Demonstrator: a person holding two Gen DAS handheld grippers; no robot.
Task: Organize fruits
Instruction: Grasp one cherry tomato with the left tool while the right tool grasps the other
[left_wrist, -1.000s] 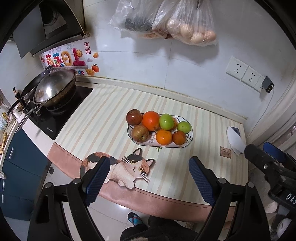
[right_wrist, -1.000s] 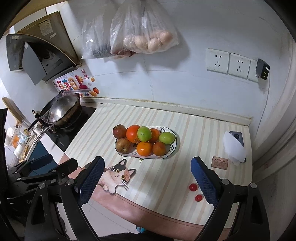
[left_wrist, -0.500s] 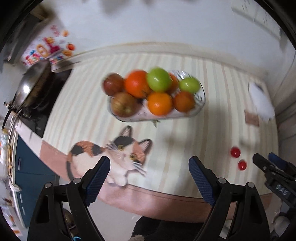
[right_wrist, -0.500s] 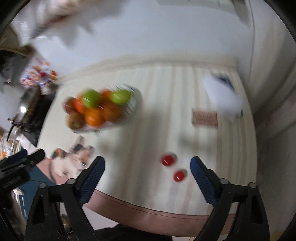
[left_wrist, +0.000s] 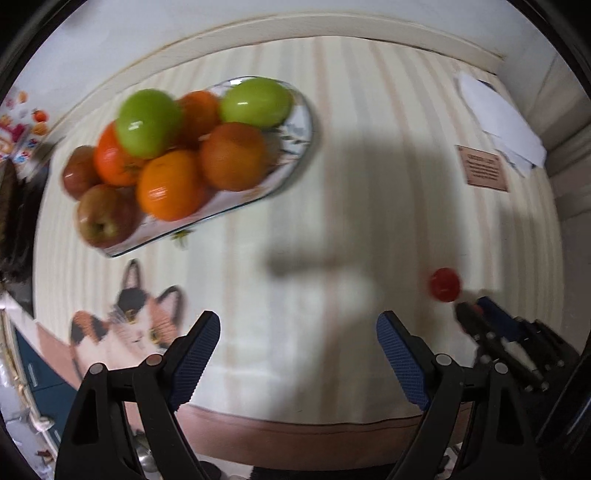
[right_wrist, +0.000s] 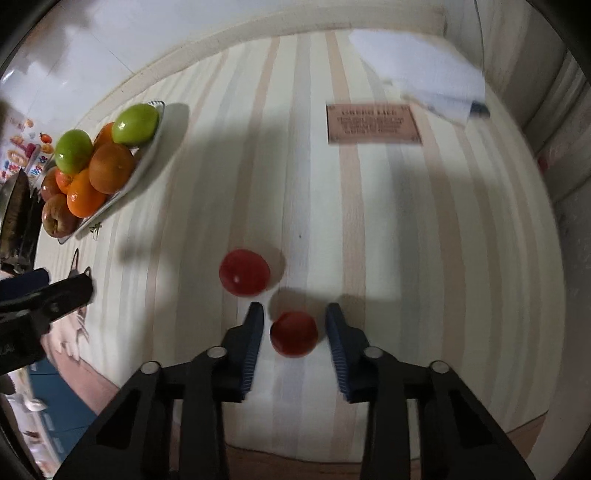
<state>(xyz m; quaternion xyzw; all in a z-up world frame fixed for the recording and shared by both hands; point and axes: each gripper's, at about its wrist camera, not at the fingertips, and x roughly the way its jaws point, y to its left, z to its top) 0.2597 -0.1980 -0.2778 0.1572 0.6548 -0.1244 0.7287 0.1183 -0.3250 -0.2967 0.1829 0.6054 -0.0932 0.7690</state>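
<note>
A patterned oval plate holds green apples, oranges and red apples; it also shows at the left of the right wrist view. Two small red tomatoes lie on the striped counter. My right gripper is open, its jaws on either side of the near tomato with gaps both sides. The far tomato lies just beyond the left finger. My left gripper is open and empty above the counter; one tomato shows to its right.
A brown label card and a white folded paper lie at the back right by the wall. A cat picture marks the counter's front left edge. A dark stove edge is at far left.
Both grippers have dropped towards the counter and tilted down. The right gripper has narrowed and now straddles the near tomato.
</note>
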